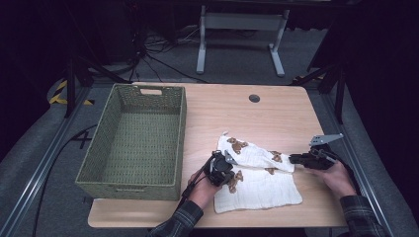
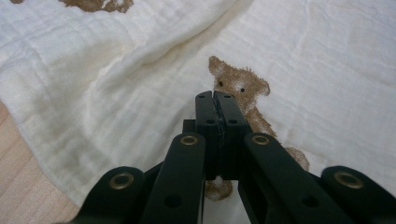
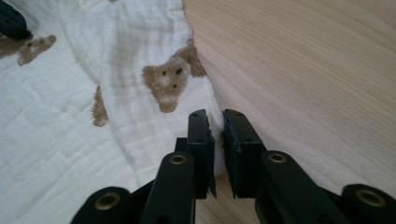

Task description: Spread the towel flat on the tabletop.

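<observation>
Left tool (image 2: 216, 95): near edge of surface, left of the cloth; jaws pressed together with a wisp of cloth caught low between them; tips over a bear print, held by the left hand (image 1: 201, 190)
Right tool (image 3: 215, 114): at the cloth's right edge; jaws close with a narrow gap, the cloth's edge lying between them; whether the pads press on it cannot be told; held by the right hand (image 1: 339, 178)
Cloth (image 1: 257, 185): white muslin with brown bear prints, lying on the right half of the surface, front centre; far part folded over towards the near part, so two layers overlap between the tools
Sleeves: plaid, entering from the near edge
Surface (image 1: 276, 111): pale wood, rounded corners, a round grommet (image 1: 254, 98) near the far edge
Basket (image 1: 101, 148): green woven, rectangular, cut-out handles, on the left half of the surface, just beside the left tool
Floor: grey carpet beyond, with cables and a white frame
</observation>
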`<action>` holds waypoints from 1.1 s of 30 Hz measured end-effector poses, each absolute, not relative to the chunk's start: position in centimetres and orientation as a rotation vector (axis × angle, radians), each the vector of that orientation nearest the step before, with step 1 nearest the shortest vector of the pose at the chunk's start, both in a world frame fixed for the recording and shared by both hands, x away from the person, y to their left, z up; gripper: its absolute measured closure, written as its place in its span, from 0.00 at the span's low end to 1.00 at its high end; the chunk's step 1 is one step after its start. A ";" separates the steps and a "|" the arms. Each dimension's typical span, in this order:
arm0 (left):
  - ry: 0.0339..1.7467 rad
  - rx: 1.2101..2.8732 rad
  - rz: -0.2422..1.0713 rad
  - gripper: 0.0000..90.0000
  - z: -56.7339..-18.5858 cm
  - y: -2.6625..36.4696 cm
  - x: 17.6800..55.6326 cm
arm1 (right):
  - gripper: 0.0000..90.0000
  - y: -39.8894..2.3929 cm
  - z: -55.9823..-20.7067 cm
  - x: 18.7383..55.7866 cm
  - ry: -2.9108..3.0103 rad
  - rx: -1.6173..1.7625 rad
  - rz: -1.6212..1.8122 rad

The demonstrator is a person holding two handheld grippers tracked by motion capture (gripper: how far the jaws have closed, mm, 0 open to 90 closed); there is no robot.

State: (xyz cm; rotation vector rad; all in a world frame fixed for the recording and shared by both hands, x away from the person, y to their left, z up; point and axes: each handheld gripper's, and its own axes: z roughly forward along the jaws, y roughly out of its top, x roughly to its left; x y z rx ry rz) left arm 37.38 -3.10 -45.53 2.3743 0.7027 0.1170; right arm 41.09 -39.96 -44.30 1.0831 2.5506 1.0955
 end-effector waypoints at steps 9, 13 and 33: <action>0.699 2.379 0.115 0.99 -45.5 -3.1 37.4 | 0.94 -40.0 -41.7 41.8 2.437 1.035 1.141; 0.692 2.387 0.120 0.99 -45.5 -3.1 37.4 | 0.94 -39.6 -41.3 43.5 2.404 1.025 1.136; 0.685 2.392 0.105 0.99 -45.3 -2.9 37.5 | 0.93 -38.8 -41.6 43.2 2.373 1.000 1.120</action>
